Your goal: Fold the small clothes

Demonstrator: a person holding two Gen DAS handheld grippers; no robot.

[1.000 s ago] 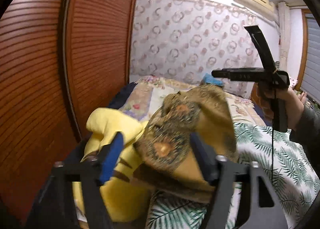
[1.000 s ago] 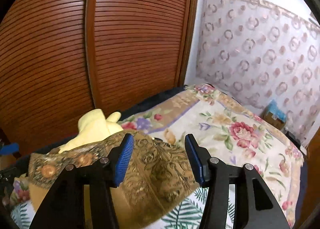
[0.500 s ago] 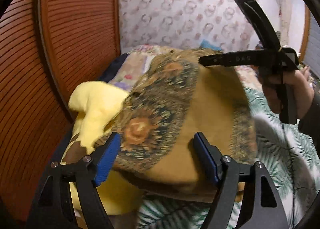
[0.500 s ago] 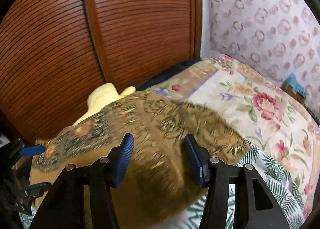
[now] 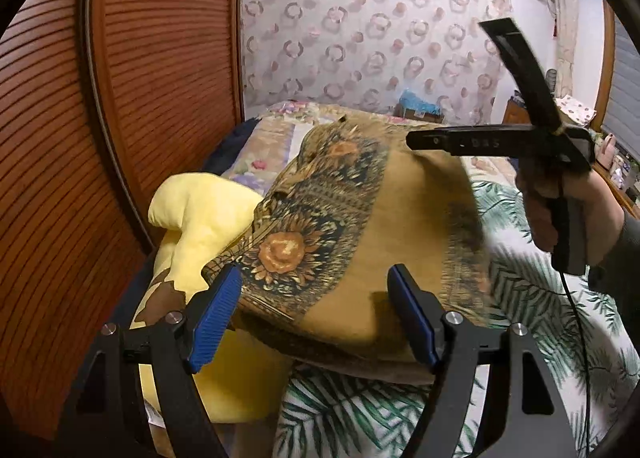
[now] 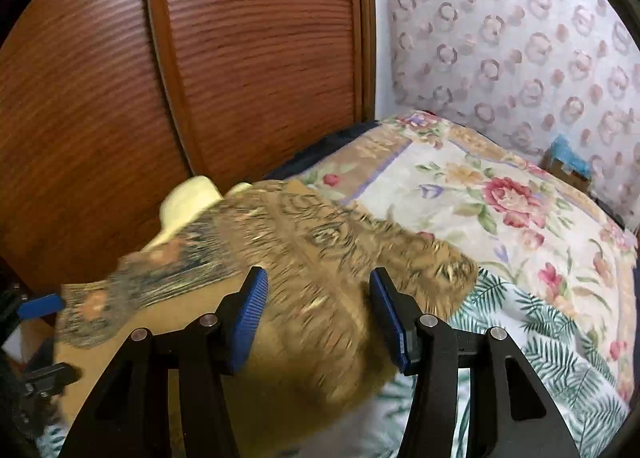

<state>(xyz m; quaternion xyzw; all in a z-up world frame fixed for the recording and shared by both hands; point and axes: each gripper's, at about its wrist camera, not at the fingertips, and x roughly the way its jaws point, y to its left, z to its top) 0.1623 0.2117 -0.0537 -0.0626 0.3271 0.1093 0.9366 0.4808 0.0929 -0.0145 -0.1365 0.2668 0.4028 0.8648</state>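
Note:
A mustard-brown patterned cloth (image 5: 400, 225) with dark floral borders lies spread over a yellow plush toy (image 5: 196, 213) on the bed. My left gripper (image 5: 312, 318) is open at the cloth's near edge, not holding it. My right gripper (image 6: 316, 318) is open above the same cloth (image 6: 304, 298), which is motion-blurred there. The right gripper's body (image 5: 500, 141) and the hand holding it also show in the left wrist view, over the cloth's far side. The left gripper's blue pad (image 6: 40, 306) shows at the left edge of the right wrist view.
A bed with a fern-print sheet (image 5: 540, 298) and a floral quilt (image 6: 500, 197) fills the scene. Brown slatted wardrobe doors (image 6: 240, 57) stand close on the left. A patterned wall (image 5: 380, 37) is behind, with a blue box (image 6: 568, 157) against it.
The cloth has dropped from a bunched, lifted shape to lying spread over the plush toy. Both grippers stay open and have lowered toward it.

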